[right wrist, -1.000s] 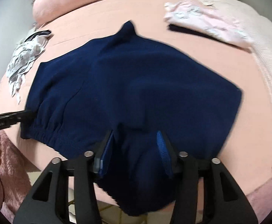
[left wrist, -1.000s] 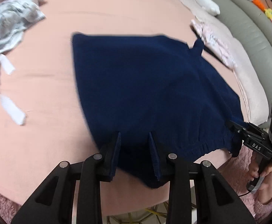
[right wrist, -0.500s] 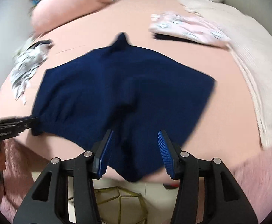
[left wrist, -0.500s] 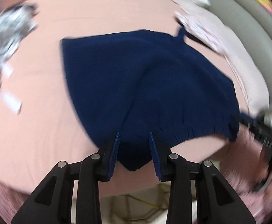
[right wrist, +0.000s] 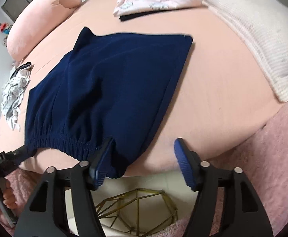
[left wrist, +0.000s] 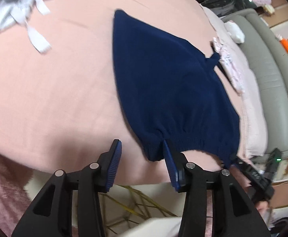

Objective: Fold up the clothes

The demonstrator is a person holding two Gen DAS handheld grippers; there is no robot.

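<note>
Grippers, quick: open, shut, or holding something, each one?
Left gripper: open, jaws just opening, off the navy shorts.
Right gripper: open, jaws just opening, shorts corner between, unclamped.

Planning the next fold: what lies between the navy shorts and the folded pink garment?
Only bare peach sheet, seen in the right wrist view, separates navy shorts from pink garment.

You see dark navy blue knit shorts lying on a plain peach-pink bed sheet. Your left tool is black with ridged blue pads, and your right tool has the same colours. A pale pink folded top with small grey drawings lies over something dark. A crumpled grey and white patterned cloth has white straps. You also see a cream ribbed blanket, a fluffy pink rug and a gold wire frame.
</note>
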